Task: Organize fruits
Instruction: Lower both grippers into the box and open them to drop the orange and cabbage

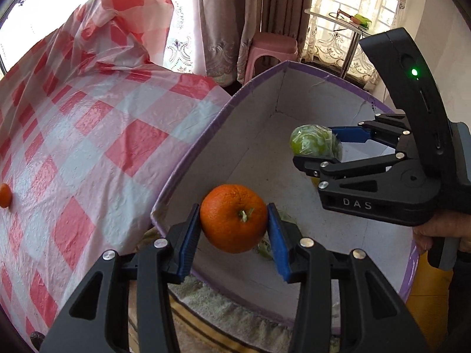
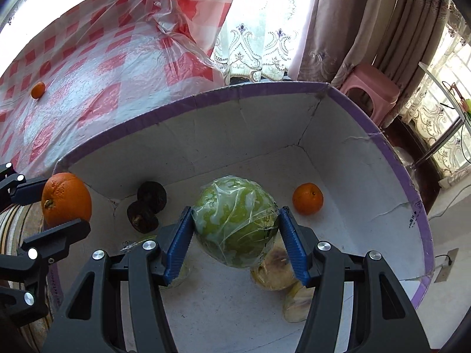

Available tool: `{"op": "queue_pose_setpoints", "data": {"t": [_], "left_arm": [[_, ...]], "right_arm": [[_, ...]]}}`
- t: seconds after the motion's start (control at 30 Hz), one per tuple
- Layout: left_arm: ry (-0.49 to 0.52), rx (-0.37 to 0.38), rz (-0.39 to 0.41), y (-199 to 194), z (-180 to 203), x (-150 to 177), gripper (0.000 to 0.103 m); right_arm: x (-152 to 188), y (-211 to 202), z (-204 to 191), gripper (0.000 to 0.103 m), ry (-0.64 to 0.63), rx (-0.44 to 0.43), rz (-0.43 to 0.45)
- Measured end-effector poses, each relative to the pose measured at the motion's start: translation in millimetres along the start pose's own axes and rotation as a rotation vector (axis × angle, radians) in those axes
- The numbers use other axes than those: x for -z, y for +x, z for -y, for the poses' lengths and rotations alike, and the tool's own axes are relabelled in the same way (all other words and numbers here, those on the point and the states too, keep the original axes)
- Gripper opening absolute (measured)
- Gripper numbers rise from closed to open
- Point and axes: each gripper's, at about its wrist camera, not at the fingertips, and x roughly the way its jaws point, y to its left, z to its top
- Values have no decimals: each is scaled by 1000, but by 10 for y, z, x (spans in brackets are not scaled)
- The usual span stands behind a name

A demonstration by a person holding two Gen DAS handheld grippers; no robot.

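Note:
My left gripper (image 1: 234, 223) is shut on a large orange (image 1: 234, 217) and holds it over the near left rim of a white box with purple edging (image 1: 253, 83). The orange also shows in the right wrist view (image 2: 66, 198). My right gripper (image 2: 235, 225) is shut on a green fruit wrapped in plastic film (image 2: 235, 220), held above the box floor; it shows in the left wrist view (image 1: 315, 141) too. Inside the box lie a small orange (image 2: 307, 198), two dark fruits (image 2: 147, 206) and pale yellow fruits (image 2: 276, 273).
A table under a red-and-white checked plastic cloth (image 1: 88, 135) stands left of the box, with a small orange (image 2: 38, 89) on it. A pink stool (image 1: 270, 50), curtains and a glass side table (image 1: 338, 17) stand behind the box.

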Motion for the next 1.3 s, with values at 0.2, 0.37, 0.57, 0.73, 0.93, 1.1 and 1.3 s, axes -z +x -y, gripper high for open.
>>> {"op": "queue_pose_setpoints", "data": {"t": [0.2,0.37,0.57,0.73,0.93,1.1,1.3], "left_arm": [[38,17,-66,304,79,-153,44],[79,6,-130,570,133,-187,44],[120,0,-181,769,219,-284,44],[165,-8,-250,902,253,-329,44],[223,-16,-316,1103,333,-377,44],[223,12,-350,1205,290,-430,44],[250,5,-364,1270,251,-413,44]], "right_arm": [[-110,192,64,58,-62,42,-55],[-248,443,189,58,-89,33,-134],[-384,684,272,58,-116,30,-198],[-404,848,222,58,-134,16,-229],[-348,963,200,58,-137,28,-254],[-345,1003,163,58,-143,25,-259],[-304,1088,136,58,-137,35,-264]]}}
